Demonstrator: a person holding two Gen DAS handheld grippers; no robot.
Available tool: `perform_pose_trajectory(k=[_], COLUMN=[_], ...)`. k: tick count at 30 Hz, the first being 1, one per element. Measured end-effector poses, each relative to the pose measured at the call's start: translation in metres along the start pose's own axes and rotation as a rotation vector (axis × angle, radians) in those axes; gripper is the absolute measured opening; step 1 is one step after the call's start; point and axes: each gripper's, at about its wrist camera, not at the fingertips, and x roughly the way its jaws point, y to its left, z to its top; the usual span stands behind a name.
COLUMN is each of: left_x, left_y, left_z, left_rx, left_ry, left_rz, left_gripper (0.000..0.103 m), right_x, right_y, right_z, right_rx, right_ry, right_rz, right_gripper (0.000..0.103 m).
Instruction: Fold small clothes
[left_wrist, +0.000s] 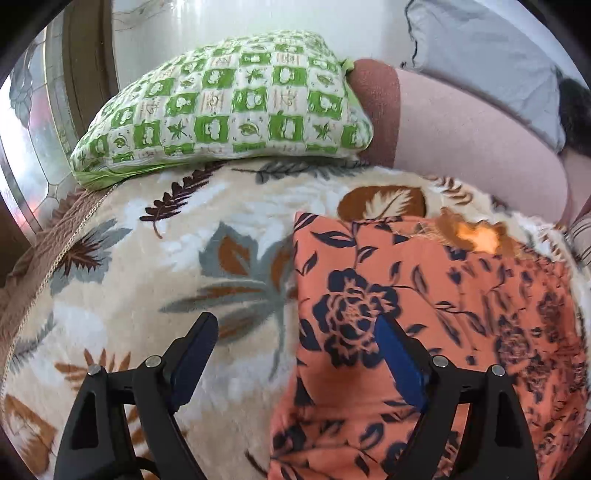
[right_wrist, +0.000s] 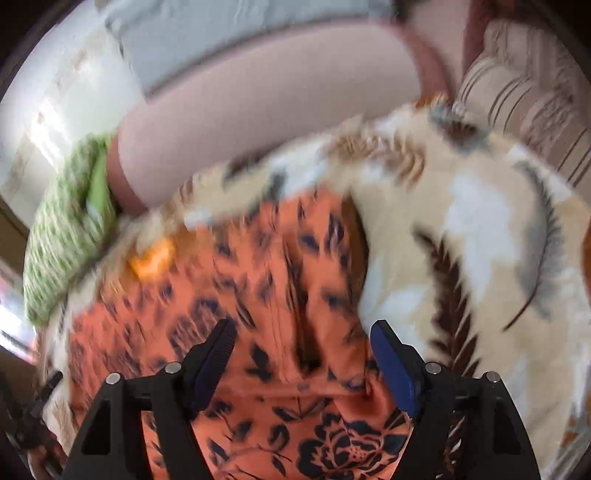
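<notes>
Garment: orange thin-fabric cloth with dark-blue flower print (left_wrist: 424, 314) lies rumpled on cream plush leaf-patterned blanket (left_wrist: 147, 258) | left gripper (left_wrist: 295, 325) wide apart, empty, straddling cloth's left edge | right gripper (right_wrist: 303, 332) spread, empty, above cloth | risk: pinching blanket pile with hem, dragging the fold askew.

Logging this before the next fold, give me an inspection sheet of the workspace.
Surface: cream plush blanket with leaf print, on a bed.
Job's things: orange cloth with dark floral print, lying flat on the blanket.
Clutter: green-and-white checked pillow; striped cushion.
Grippers: left gripper open at the cloth's edge; right gripper open above the cloth, view blurred.
Cables: nothing seen.
Surroundings: pink headboard, grey fabric, patterned glass window.
</notes>
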Motion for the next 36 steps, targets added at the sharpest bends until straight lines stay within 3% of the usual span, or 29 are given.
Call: perform_pose_trajectory(k=[3, 5, 6, 7, 8, 10, 12, 17, 22, 25, 30, 35, 36], left_x=[0.041, 0.042, 0.042, 0.042, 0.038, 0.023, 0.003, -0.059, -0.124, -0.146, -0.152, -0.142, -0.139], left_y=[-0.001, 0.005, 0.007, 0.008, 0.009, 0.01, 0.015, 0.04, 0.068, 0.072, 0.065, 0.054, 0.053], left_z=[-0.006, -0.009, -0.008, -0.006, -0.005, -0.004, -0.007, -0.045, -0.122, -0.178, -0.223, -0.232, -0.233], left_rx=[0.026, -0.022, -0.038, -0.046, -0.047, -0.024, -0.022, -0.071, -0.109, -0.117, -0.106, -0.097, -0.095], left_ry=[0.132, 0.113, 0.128, 0.139, 0.148, 0.123, 0.083, 0.045, 0.075, 0.163, 0.255, 0.301, 0.309], left_rz=[0.052, 0.056, 0.052, 0.045, 0.044, 0.039, 0.049, -0.019, -0.078, -0.139, -0.222, -0.284, -0.274], left_gripper=[0.09, 0.099, 0.099, 0.099, 0.099, 0.098, 0.098, 0.098, 0.098, 0.098, 0.098, 0.098, 0.094], right_x=[0.007, 0.039, 0.061, 0.095, 0.105, 0.084, 0.058, -0.026, -0.11, -0.151, -0.178, -0.173, -0.168], right_y=[0.022, 0.026, 0.022, 0.011, 0.004, 0.007, 0.016, 0.01, -0.036, -0.071, -0.124, -0.142, -0.145], right_z=[0.012, 0.012, 0.009, 0.001, -0.003, 0.001, 0.001, -0.025, -0.082, -0.128, -0.194, -0.219, -0.223], right_rx=[-0.022, -0.002, 0.01, 0.054, 0.099, 0.127, 0.095, -0.003, -0.006, 0.042, 0.11, 0.136, 0.154], right_ry=[0.006, 0.1, 0.149, 0.263, 0.291, 0.202, 0.183, 0.127, 0.155, 0.206, 0.334, 0.349, 0.361], right_rz=[0.183, 0.294, 0.275, 0.198, 0.204, 0.226, 0.233, 0.202, 0.162, 0.127, 0.109, 0.127, 0.14], right_gripper=[0.08, 0.082, 0.084, 0.086, 0.086, 0.085, 0.086, 0.086, 0.086, 0.086, 0.086, 0.085, 0.085])
